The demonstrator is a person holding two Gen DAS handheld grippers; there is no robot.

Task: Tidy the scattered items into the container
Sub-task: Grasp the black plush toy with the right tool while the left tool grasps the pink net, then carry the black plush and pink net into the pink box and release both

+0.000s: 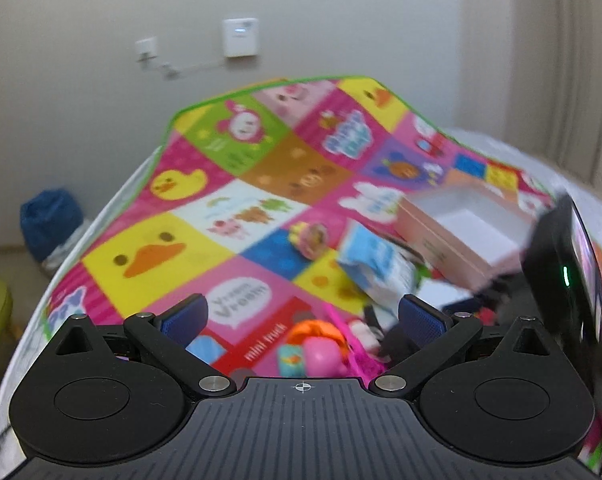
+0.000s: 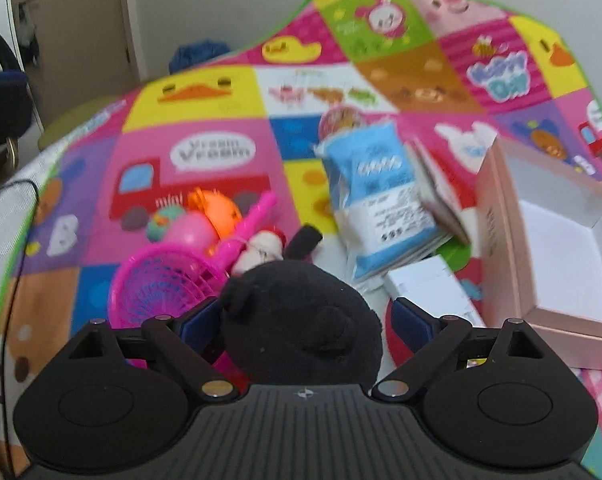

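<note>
Right wrist view: right gripper (image 2: 305, 320) wide apart, black plush (image 2: 301, 320) sits between its fingers, left pad touching or nearly so, right pad clear | pink box (image 2: 501, 240) lies to the right, empty | Left wrist view: left gripper (image 1: 303, 316) agape, holding nothing, above pink toy (image 1: 321, 352) on mat (image 1: 157, 248)
</note>
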